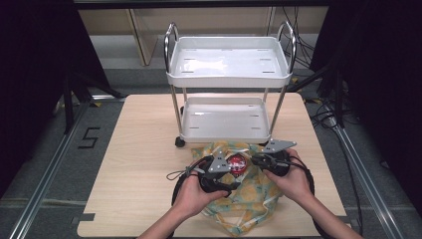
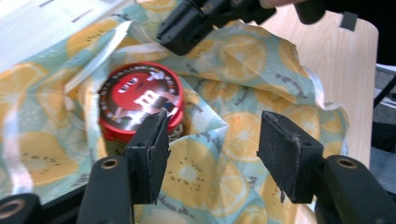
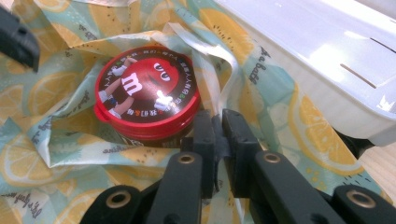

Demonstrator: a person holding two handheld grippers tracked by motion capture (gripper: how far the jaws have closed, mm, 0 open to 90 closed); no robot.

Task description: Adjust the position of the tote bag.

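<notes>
A cloth bag printed with lemon slices lies crumpled on the table in front of the cart. A round tub with a red cartoon lid stands upright in its open mouth. My left gripper is open just above the bag, its jaws on the near side of the tub with only cloth below them. My right gripper is shut on the bag's rim right beside the tub. In the high view the left gripper and right gripper flank the tub.
A white two-shelf cart with chrome handles stands on the wooden table, its lower tray right behind the bag. That tray's edge is close to my right gripper. Bare tabletop lies to the left and right.
</notes>
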